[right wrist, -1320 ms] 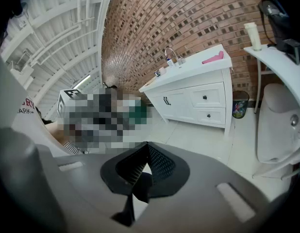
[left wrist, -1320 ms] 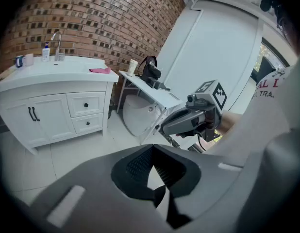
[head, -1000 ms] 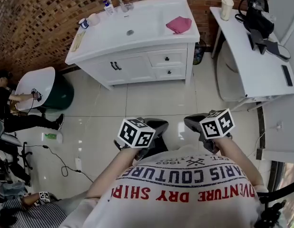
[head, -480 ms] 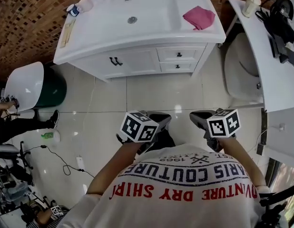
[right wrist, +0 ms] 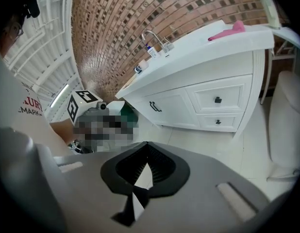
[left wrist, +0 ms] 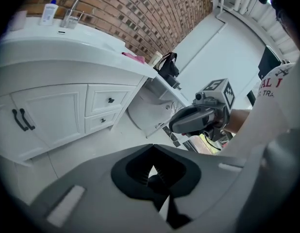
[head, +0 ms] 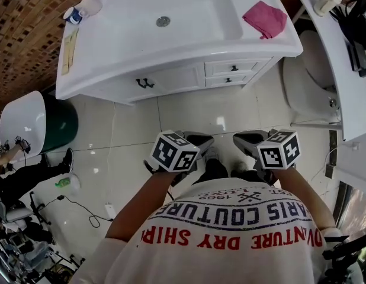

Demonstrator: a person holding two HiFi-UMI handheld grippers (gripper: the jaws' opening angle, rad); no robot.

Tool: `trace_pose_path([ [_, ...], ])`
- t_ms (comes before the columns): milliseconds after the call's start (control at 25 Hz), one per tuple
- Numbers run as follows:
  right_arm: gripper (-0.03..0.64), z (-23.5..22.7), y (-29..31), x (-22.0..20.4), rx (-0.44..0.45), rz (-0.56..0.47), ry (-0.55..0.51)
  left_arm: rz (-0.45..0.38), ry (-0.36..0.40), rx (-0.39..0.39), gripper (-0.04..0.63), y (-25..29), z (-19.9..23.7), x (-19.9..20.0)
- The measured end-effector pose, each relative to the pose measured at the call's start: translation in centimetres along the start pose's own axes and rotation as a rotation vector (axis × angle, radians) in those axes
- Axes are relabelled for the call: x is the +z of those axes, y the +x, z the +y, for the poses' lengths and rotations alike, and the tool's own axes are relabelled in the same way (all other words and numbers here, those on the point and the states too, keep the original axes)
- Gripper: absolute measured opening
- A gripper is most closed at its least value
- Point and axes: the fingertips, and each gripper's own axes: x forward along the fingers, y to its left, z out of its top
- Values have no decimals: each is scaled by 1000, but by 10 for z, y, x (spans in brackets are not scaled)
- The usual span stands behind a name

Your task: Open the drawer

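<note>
White vanity nearer, drawer still closed

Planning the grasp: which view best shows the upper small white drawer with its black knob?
Right gripper view: the upper small white drawer faces it almost squarely, knob clear. Left gripper view shows it oblique; head view, foreshortened from above.
</note>
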Motion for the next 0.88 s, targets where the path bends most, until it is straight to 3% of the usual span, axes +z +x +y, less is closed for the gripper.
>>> trace_pose_path([
  [360, 8, -31, 6, 3, -42, 0, 23, -38, -57, -11, -2, 5, 15, 12],
  [560, 8, -56, 13, 28, -20, -116, 49, -78, -97, -2, -3, -4, 27, 17],
  [720, 8, -96, 29, 46, -55, -191, 78, -114, -140, 21, -2, -5, 42, 17],
  [880, 80, -139, 52, 72, -85, -279, 109, -113, -167, 61, -2, -9, 57, 5],
])
